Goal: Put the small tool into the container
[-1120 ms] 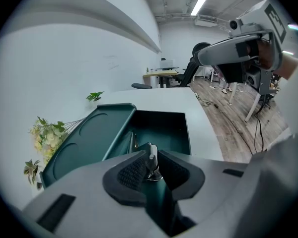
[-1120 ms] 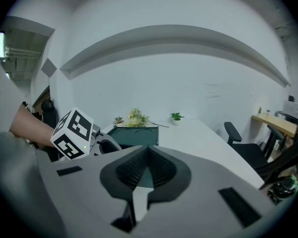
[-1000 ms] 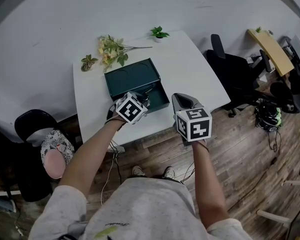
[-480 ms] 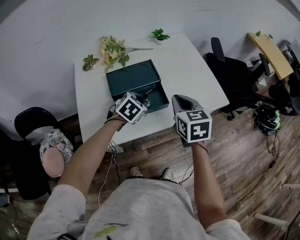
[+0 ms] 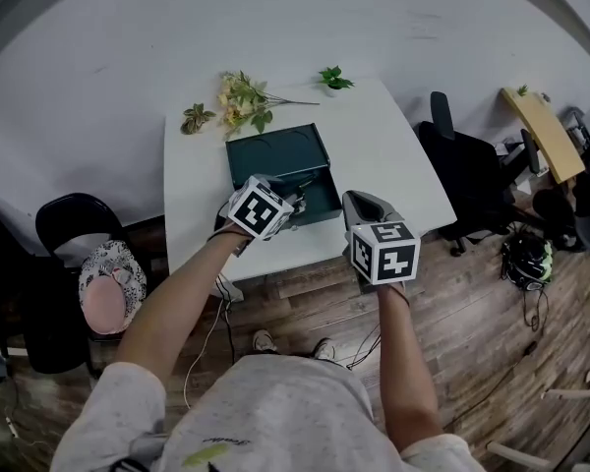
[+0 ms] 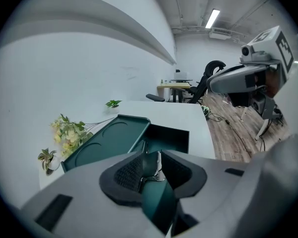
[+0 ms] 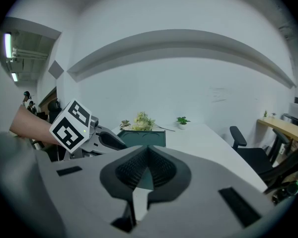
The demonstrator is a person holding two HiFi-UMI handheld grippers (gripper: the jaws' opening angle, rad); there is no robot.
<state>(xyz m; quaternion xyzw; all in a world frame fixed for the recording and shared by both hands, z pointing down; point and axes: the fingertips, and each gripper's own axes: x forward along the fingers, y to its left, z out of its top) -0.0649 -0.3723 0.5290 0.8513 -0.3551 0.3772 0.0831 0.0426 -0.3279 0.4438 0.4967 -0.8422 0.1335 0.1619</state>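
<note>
Tool (image 6: 154, 185) shows dark-green handle, silvery metal tip.

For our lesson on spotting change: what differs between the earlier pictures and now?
The left gripper has risen a little over the container. Its jaws have just been opening, with the small tool still between them. The right gripper stayed shut and empty, and the container stayed open.
</note>
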